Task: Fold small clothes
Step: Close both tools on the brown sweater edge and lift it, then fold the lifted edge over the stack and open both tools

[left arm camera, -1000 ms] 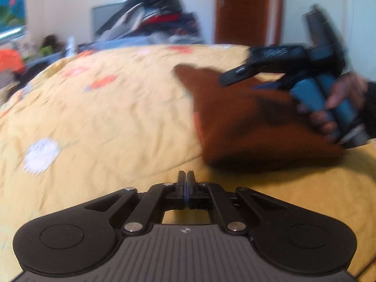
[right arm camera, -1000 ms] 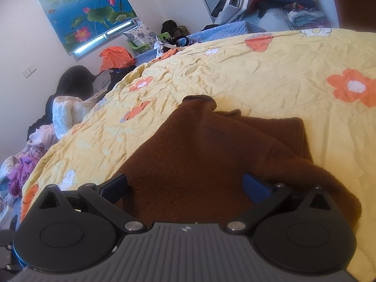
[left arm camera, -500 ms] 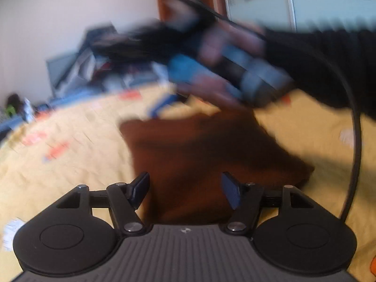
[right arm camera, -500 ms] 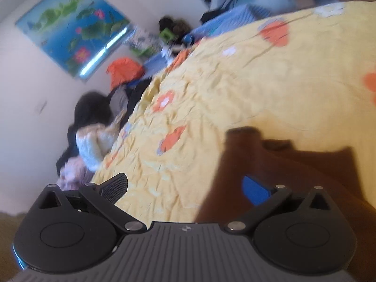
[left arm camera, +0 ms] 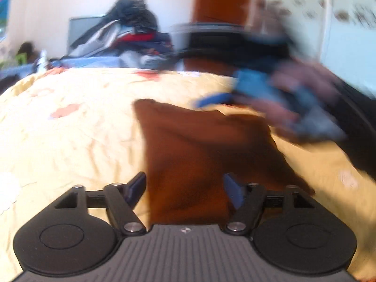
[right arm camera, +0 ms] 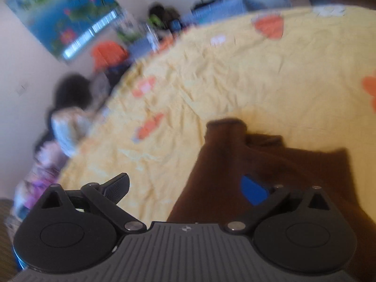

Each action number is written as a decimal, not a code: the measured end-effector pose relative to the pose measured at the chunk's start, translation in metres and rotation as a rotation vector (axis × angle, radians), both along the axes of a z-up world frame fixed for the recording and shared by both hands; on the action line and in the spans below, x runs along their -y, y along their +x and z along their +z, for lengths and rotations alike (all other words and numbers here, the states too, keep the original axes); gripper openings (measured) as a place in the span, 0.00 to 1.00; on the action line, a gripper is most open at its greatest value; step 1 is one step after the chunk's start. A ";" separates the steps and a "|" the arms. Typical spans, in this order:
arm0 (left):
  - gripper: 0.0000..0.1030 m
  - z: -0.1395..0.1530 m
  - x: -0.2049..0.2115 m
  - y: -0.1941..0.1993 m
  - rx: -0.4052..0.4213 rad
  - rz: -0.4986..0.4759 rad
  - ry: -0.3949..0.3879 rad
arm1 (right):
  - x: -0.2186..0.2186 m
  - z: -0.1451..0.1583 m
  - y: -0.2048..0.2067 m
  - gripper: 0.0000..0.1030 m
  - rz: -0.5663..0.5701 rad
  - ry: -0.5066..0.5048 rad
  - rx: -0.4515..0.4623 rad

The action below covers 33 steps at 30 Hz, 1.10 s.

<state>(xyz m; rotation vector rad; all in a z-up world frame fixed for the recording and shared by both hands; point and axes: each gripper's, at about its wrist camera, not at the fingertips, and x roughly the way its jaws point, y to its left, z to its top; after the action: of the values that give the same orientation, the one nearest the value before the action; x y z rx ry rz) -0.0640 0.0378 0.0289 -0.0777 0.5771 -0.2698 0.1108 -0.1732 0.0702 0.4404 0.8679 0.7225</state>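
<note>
Two tools over the yellow bed (left arm camera: 70, 141): the left tool (left arm camera: 184, 188) is spreading its jaws, gripping nothing, above the brown garment (left arm camera: 199, 145) lying folded there. Right tool (right arm camera: 185, 188) hangs wide open, released, empty.

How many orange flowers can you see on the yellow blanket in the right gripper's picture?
4, maybe more, since the brown garment covers part of the yellow blanket: one far, one at the right edge, two toward the left.
</note>
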 end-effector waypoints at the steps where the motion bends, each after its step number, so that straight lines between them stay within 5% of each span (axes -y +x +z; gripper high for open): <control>1: 0.76 -0.001 -0.005 0.005 -0.024 0.018 -0.015 | 0.021 0.001 -0.016 1.00 -0.028 0.057 -0.007; 3: 0.76 -0.005 -0.013 0.021 -0.088 0.048 -0.045 | 0.048 -0.011 -0.038 1.00 -0.024 0.129 -0.073; 5: 0.76 -0.010 -0.014 0.036 -0.149 0.056 -0.069 | 0.060 -0.034 -0.052 0.99 -0.024 0.070 -0.110; 7: 0.76 -0.011 -0.013 0.048 -0.177 0.055 -0.089 | 0.071 -0.044 -0.065 0.78 -0.023 0.063 -0.036; 9: 0.76 -0.010 -0.013 0.051 -0.193 0.060 -0.092 | 0.083 -0.039 -0.068 0.74 -0.073 0.098 -0.088; 13: 0.76 -0.008 -0.015 0.041 -0.219 0.050 -0.144 | 0.105 -0.003 -0.094 1.00 -0.147 0.063 0.006; 17: 0.76 -0.021 -0.028 0.049 -0.308 0.030 -0.269 | 0.122 -0.018 -0.106 1.00 -0.169 -0.061 -0.052; 20: 0.75 -0.022 -0.019 0.056 -0.326 -0.020 -0.278 | 0.119 -0.051 -0.106 0.96 -0.168 -0.075 -0.163; 21: 0.68 -0.021 -0.013 0.057 -0.334 -0.034 -0.259 | 0.115 -0.053 -0.111 0.95 -0.149 -0.054 -0.122; 22: 0.38 -0.020 -0.007 0.057 -0.350 -0.052 -0.225 | 0.108 -0.057 -0.111 0.82 -0.101 -0.042 -0.133; 23: 0.30 -0.019 -0.002 0.057 -0.371 -0.061 -0.191 | 0.099 -0.057 -0.115 0.68 -0.069 -0.063 -0.125; 24: 0.26 -0.018 -0.001 0.057 -0.376 -0.060 -0.176 | 0.093 -0.059 -0.117 0.28 -0.047 -0.117 -0.130; 25: 0.24 -0.017 -0.002 0.056 -0.386 -0.066 -0.178 | 0.092 -0.060 -0.121 0.25 -0.031 -0.123 -0.116; 30: 0.26 -0.009 -0.025 0.049 -0.387 -0.087 -0.219 | 0.111 -0.061 -0.126 0.29 -0.025 -0.043 -0.163; 32: 0.47 -0.008 -0.035 0.053 -0.372 -0.087 -0.245 | 0.118 -0.057 -0.120 0.55 -0.043 0.008 -0.194; 33: 0.73 -0.006 -0.041 0.060 -0.366 -0.048 -0.249 | 0.122 -0.053 -0.116 0.84 -0.065 0.034 -0.188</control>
<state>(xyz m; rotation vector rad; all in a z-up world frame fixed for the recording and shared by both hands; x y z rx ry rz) -0.0041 0.0787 0.0224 -0.3594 0.9075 -0.3774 -0.0054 -0.2949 0.0173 0.5715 1.0143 0.6437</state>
